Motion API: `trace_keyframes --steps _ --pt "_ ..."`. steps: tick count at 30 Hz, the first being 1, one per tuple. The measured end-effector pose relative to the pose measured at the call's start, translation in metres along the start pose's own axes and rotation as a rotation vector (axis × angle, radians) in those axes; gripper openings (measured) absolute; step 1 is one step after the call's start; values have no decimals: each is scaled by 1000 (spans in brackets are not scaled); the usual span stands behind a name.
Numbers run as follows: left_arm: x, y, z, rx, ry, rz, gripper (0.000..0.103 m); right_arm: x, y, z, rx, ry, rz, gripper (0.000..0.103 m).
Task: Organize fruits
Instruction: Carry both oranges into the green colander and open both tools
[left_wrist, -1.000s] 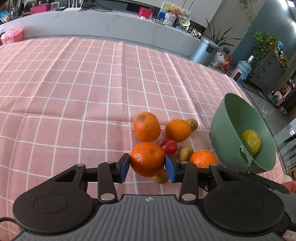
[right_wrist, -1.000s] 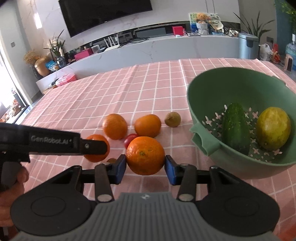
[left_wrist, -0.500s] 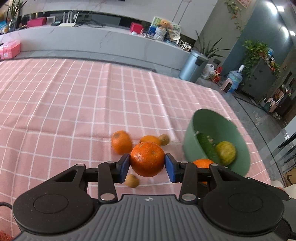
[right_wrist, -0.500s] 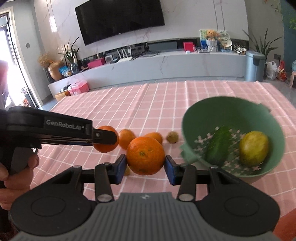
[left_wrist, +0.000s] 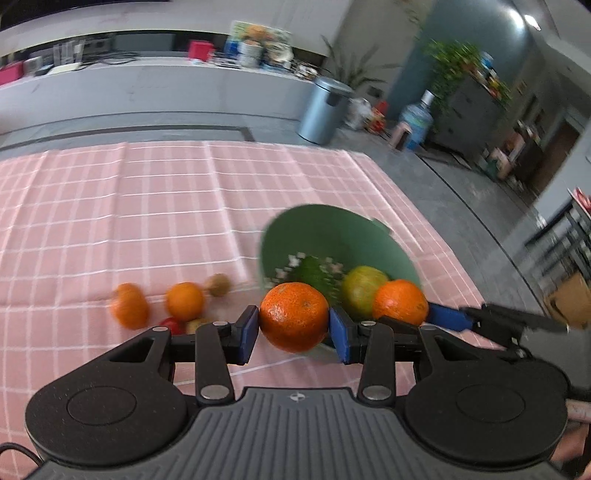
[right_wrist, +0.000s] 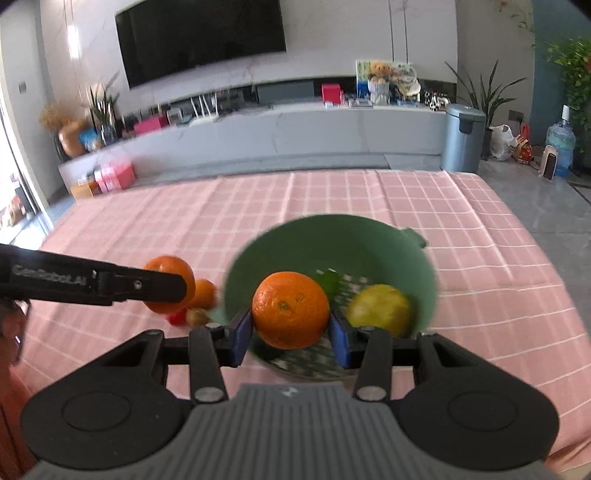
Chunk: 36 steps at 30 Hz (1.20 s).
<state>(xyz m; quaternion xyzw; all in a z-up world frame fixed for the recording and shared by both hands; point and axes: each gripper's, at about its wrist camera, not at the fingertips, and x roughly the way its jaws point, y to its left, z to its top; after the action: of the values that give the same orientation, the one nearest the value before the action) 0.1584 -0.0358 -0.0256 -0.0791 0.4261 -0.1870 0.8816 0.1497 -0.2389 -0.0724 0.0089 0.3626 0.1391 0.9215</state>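
My left gripper (left_wrist: 293, 325) is shut on an orange (left_wrist: 294, 316), held above the table beside the green colander bowl (left_wrist: 332, 232). My right gripper (right_wrist: 291, 326) is shut on another orange (right_wrist: 290, 309), held over the near rim of the bowl (right_wrist: 332, 240). The bowl holds a green cucumber (right_wrist: 330, 282) and a yellow-green fruit (right_wrist: 380, 309). In the left wrist view the right gripper's orange (left_wrist: 400, 302) shows beside the bowl. In the right wrist view the left gripper's orange (right_wrist: 171, 267) shows behind its black finger.
On the pink checked tablecloth (left_wrist: 147, 206) left of the bowl lie two oranges (left_wrist: 129, 305) (left_wrist: 184, 301), a kiwi (left_wrist: 218, 285), a red tomato (left_wrist: 171, 325) and another small brown fruit (right_wrist: 197, 316). The table's right edge drops to a grey floor (left_wrist: 461, 206).
Both grippers have risen and moved right toward the bowl with their oranges. The right orange now hangs over the bowl; the loose fruit lies farther left and lower in view.
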Motion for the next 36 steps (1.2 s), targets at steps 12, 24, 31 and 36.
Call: trace_keyframes --steps 12,24,31,36 --pt "54 -49 2 227 152 -26 47 26 -38 2 -135 145 -51 41" --pt "75 -48 12 248 205 -38 47 54 -34 9 -217 216 -26 42" --pt "82 -47 14 220 190 -69 48 57 -32 10 -223 223 -26 45" --pt "86 -41 18 160 172 -80 48 52 -30 11 -229 209 -34 58"
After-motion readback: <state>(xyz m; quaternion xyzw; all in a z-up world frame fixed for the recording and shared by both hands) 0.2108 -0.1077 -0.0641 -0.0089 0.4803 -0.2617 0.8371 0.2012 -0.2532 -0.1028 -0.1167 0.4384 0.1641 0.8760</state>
